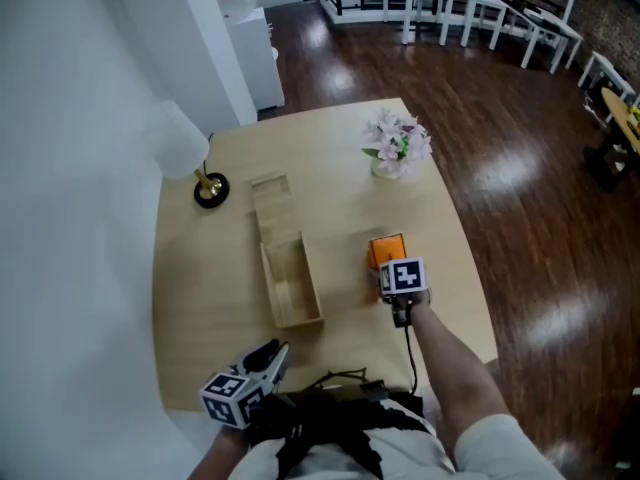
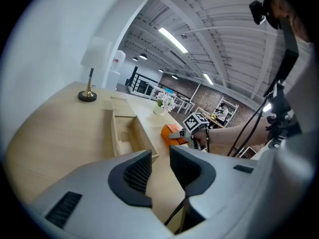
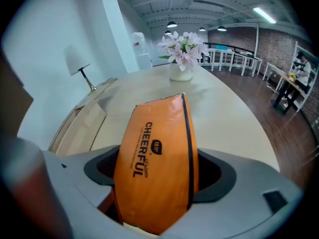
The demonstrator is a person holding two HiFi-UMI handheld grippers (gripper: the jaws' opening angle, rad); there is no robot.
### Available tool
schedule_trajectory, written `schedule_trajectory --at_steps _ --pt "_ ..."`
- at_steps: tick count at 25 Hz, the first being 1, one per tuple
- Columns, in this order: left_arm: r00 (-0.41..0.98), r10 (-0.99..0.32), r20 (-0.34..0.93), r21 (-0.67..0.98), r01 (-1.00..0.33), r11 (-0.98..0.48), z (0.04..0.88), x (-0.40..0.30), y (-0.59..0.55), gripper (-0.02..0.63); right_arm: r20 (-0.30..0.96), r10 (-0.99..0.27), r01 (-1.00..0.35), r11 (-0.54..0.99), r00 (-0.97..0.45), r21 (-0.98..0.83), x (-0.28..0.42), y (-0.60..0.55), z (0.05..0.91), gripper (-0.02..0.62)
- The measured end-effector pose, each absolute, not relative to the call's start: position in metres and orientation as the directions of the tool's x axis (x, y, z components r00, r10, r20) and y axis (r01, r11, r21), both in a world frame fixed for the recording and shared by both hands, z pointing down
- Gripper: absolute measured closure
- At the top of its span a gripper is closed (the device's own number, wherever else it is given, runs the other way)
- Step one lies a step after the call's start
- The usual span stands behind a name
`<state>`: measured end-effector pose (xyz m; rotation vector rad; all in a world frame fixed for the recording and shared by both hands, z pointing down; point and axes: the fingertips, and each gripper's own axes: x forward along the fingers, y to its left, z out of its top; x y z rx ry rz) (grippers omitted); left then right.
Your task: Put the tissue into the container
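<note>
An orange tissue pack (image 1: pixel 386 250) sits at the right-middle of the pale wooden table (image 1: pixel 340 158). My right gripper (image 1: pixel 390 264) is shut on it, and in the right gripper view the pack (image 3: pixel 157 168) stands on edge and fills the gap between the two jaws. To its left lies the open wooden container (image 1: pixel 292 280), long and narrow, with nothing inside. The left gripper (image 1: pixel 272 353) hovers at the table's near edge, its jaws a narrow gap apart with nothing between them (image 2: pixel 160 171). From there I see the container (image 2: pixel 122 133) and the pack (image 2: pixel 169 132) ahead.
The container's lid (image 1: pixel 271 200) lies flat just beyond it. A small lamp (image 1: pixel 210 188) stands at the back left and a vase of flowers (image 1: pixel 397 146) at the back right. Black cables (image 1: pixel 340 383) hang at the near edge.
</note>
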<state>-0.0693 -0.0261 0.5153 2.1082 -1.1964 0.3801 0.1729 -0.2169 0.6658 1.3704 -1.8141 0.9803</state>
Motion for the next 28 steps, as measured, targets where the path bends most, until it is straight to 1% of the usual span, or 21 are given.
schedule_trajectory --at_steps 3,7,11,19,28 --pt "0.531 -0.647 0.547 0.413 -0.844 -0.343 0.515 -0.074 -0.026 0.495 0.836 -0.473 -0.958 0.194 -0.278 -0.209 0.168 -0.212 0.659 0.16" --pt "0.535 -0.656 0.533 0.422 -0.84 -0.342 0.513 -0.08 -0.029 0.495 0.837 -0.494 -0.97 0.163 -0.237 -0.179 0.185 -0.206 0.648 0.163" --pt "0.549 -0.659 0.515 0.438 -0.829 -0.348 0.51 -0.08 -0.031 0.496 0.804 -0.528 -0.962 0.139 -0.273 -0.235 0.182 -0.203 0.625 0.163" --pt "0.552 -0.669 0.497 0.443 -0.825 -0.351 0.504 -0.089 -0.03 0.495 0.75 -0.575 -0.945 0.191 -0.327 -0.265 0.146 -0.206 0.582 0.164" --pt "0.556 -0.674 0.487 0.448 -0.821 -0.353 0.503 -0.113 -0.027 0.495 0.709 -0.591 -0.923 0.267 -0.385 -0.278 0.085 -0.21 0.55 0.164"
